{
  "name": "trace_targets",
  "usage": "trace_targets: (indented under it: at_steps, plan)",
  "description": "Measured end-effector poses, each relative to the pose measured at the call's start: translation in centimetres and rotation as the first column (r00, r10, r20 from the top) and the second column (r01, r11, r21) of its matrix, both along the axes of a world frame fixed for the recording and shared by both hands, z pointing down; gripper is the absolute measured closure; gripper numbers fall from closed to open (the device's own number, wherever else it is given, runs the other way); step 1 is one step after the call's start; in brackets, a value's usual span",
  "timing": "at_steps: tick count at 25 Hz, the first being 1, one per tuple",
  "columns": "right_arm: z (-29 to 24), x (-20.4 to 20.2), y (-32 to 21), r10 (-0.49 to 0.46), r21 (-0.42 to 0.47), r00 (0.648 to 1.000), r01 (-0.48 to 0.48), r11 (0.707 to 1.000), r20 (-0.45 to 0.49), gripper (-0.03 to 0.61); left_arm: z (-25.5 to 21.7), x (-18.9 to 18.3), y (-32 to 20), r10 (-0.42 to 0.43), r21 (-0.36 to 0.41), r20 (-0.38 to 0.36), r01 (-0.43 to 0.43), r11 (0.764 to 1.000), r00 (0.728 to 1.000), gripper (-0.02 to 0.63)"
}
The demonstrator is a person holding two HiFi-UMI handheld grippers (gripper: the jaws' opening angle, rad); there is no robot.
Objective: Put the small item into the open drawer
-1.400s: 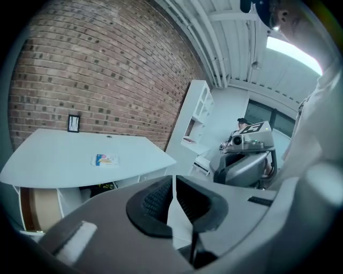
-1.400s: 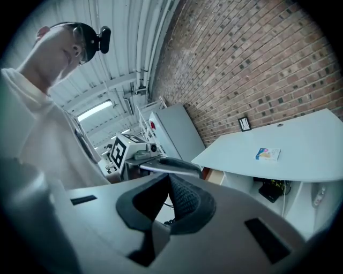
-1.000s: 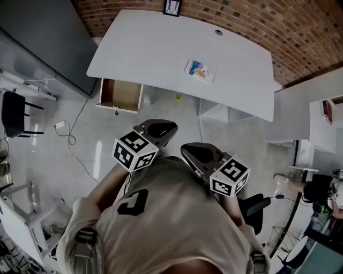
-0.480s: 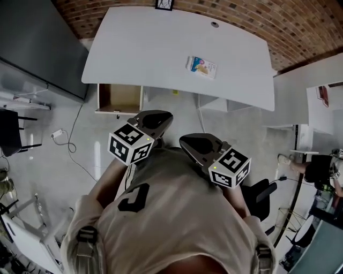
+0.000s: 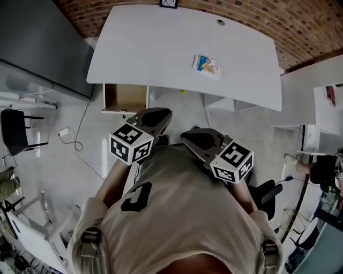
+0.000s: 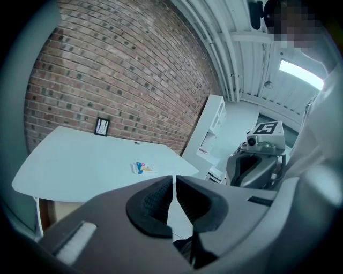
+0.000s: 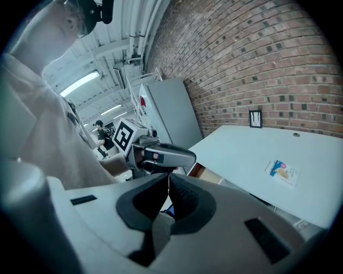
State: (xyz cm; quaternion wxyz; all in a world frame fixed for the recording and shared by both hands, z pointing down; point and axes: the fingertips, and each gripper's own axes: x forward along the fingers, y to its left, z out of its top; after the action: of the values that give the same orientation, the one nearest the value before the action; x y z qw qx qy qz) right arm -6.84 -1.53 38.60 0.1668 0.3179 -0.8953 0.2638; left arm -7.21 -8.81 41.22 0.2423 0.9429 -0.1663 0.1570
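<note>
The small item, a flat white packet (image 5: 207, 64) with blue and orange print, lies on the white table (image 5: 161, 48) right of its middle. It also shows in the left gripper view (image 6: 142, 168) and the right gripper view (image 7: 283, 172). The open drawer (image 5: 126, 99), brown inside, sticks out under the table's left front edge. My left gripper (image 5: 158, 113) and right gripper (image 5: 188, 137) are held close to the person's chest, short of the table, both shut with nothing between the jaws (image 6: 174, 182) (image 7: 168, 182).
A small framed picture (image 5: 168, 3) stands at the table's far edge by the brick wall. A grey cabinet (image 5: 37, 48) is left of the table, with a black chair (image 5: 16, 131) and a floor cable (image 5: 80, 144) nearby. White shelving (image 5: 316, 107) stands at the right.
The head view has shifted a little, so the table and drawer sit slightly higher and further right. Both grippers stay shut at the chest.
</note>
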Motion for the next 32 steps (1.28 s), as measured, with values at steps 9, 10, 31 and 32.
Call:
trace_targets:
  at_steps: [9, 10, 31, 32]
  plan:
    - [-1.1, 6.4, -2.7, -0.053, 0.057, 0.996, 0.049, 0.997, 0.071, 0.575, -0.8, 5.8, -1.9, -0.078, 0.051, 0.057, 0.075, 0.996, 0.995, 0.594]
    - [-1.2, 7.6, -3.0, -0.049, 0.061, 0.995, 0.044, 0.997, 0.083, 0.575, -1.1, 7.1, -2.2, -0.078, 0.060, 0.058, 0.074, 0.995, 0.995, 0.594]
    - [0.9, 27.6, -5.0, -0.021, -0.040, 0.957, 0.034, 0.999, 0.289, 0.575, 2.4, 19.2, -9.2, -0.279, 0.139, 0.330, 0.246, 0.959, 0.902, 0.594]
    - [1.0, 27.9, -5.1, -0.024, -0.046, 0.955, 0.040, 0.998, 0.294, 0.574, 2.3, 19.2, -9.5, -0.292, 0.139, 0.336, 0.259, 0.956, 0.895, 0.593]
